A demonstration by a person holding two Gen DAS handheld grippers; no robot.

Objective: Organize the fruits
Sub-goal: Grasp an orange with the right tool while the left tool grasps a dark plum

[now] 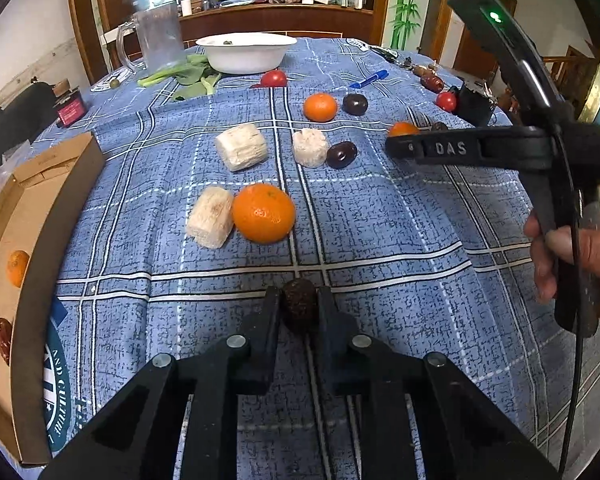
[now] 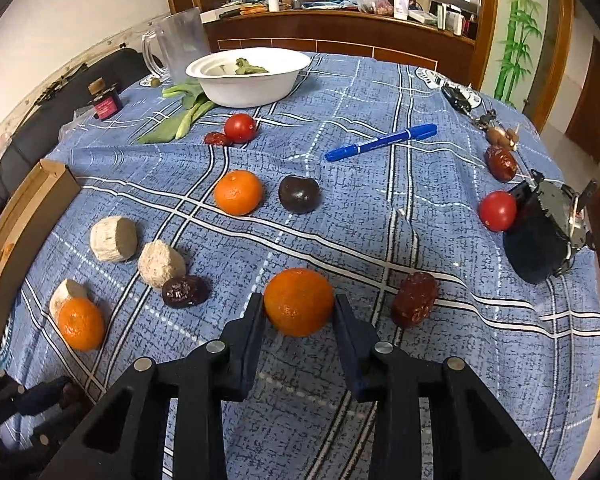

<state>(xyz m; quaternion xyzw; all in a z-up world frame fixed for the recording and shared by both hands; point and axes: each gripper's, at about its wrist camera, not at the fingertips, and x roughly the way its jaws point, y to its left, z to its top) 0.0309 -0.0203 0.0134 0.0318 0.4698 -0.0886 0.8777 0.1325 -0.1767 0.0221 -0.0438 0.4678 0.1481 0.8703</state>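
Note:
On the blue checked tablecloth, my left gripper (image 1: 299, 298) is shut on a small dark wrinkled date (image 1: 299, 308) that rests on the cloth. My right gripper (image 2: 299, 306) is shut on an orange (image 2: 299, 300), with both pads against its sides. A red date (image 2: 415, 299) lies just right of it. More fruit is scattered further back: an orange (image 1: 263, 213) beside a pale chunk (image 1: 210, 217), another orange (image 2: 238, 193), a dark plum (image 2: 299, 194) and tomatoes (image 2: 240, 127). A cardboard box (image 1: 40, 240) at the left holds an orange (image 1: 17, 267).
A white bowl (image 2: 244, 80), green leaves (image 2: 180, 120) and a clear jug (image 2: 176, 44) stand at the back. A blue marker (image 2: 380, 142) lies mid-right, and a dark gadget (image 2: 540, 232) beside a tomato (image 2: 497, 211) sits near the right edge. A hand (image 1: 580, 256) holds the right gripper.

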